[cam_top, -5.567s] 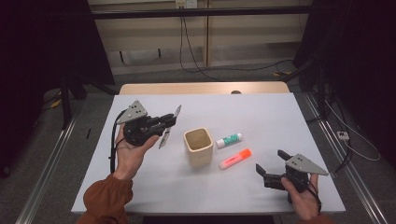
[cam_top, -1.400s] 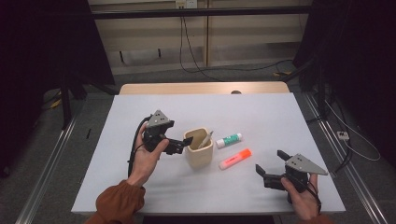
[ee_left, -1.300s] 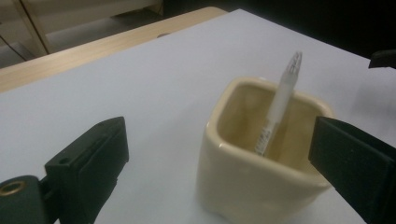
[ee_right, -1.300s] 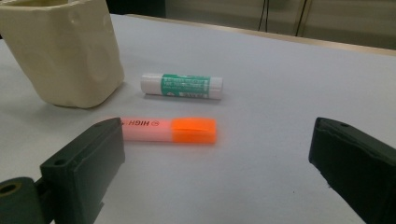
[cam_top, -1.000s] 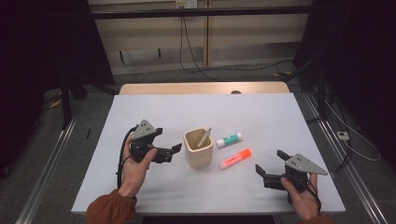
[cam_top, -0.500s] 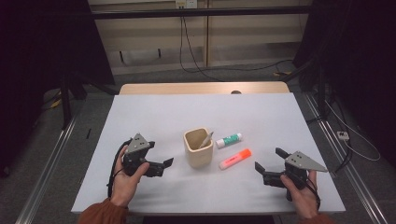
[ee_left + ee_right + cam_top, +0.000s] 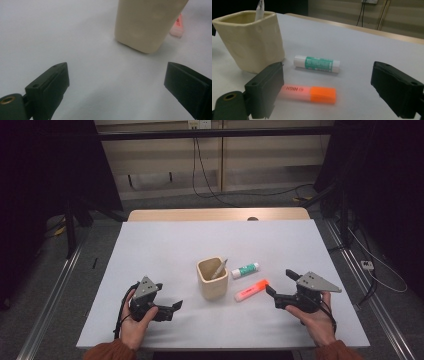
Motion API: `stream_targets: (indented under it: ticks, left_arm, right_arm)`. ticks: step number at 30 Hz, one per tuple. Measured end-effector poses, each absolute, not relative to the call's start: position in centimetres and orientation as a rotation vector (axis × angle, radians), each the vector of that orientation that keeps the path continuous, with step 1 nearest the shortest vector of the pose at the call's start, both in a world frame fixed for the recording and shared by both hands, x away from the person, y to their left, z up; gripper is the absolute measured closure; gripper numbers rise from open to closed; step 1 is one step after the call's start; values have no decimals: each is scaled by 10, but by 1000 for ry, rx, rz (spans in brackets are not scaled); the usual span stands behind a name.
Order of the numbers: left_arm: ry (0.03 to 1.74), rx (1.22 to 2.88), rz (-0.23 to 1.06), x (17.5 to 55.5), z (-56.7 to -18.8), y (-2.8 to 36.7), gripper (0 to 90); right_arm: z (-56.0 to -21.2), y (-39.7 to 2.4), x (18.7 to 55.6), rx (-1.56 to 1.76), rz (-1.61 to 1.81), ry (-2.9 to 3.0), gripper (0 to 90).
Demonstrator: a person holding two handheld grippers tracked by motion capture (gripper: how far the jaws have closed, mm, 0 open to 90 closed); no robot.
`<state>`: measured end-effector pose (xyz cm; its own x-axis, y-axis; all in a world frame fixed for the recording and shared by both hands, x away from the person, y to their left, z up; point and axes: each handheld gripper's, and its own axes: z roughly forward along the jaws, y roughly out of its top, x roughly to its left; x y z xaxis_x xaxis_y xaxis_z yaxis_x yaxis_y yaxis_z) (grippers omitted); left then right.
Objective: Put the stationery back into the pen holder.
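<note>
Orange highlighter lies between the right gripper's closing, untouching fingers; left gripper fingers apart.

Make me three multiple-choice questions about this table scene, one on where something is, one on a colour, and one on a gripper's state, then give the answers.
1. Where does the orange highlighter lie?
A. inside the cup
B. on the table between the cup and the right gripper
C. in the left gripper

2. What colour is the label on the glue stick?
A. green
B. blue
C. yellow

3. How are the left gripper's jaws?
A. shut on the cup
B. shut on a pen
C. open, nothing between them

Answers: 1 B, it rests flat on the table right of the cup. 2 A, green band with white ends. 3 C, only bare table shows between the jaws.
</note>
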<state>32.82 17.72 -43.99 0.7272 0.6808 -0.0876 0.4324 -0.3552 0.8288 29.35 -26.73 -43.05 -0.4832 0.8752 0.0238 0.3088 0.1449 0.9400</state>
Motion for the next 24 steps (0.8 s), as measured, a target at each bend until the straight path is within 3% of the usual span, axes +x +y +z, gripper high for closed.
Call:
stream_targets:
  ticks: [7, 18, 20, 24]
  left_arm:
    - [884, 1989, 346, 331, -439, 184, 59]
    - [885, 1990, 345, 331, -440, 184, 60]
    - [890, 1979, 345, 330, -439, 185, 60]
    - [897, 1967, 347, 330, -439, 187, 61]
  right_arm:
    - [-420, -262, 318, 1123, 1308, 1927, 236]
    - [-414, -263, 363, 1174, 1262, 2075, 614]
    - [-419, -266, 369, 1221, 1323, 2091, 734]
    - [-427, -264, 373, 1239, 1314, 2158, 890]
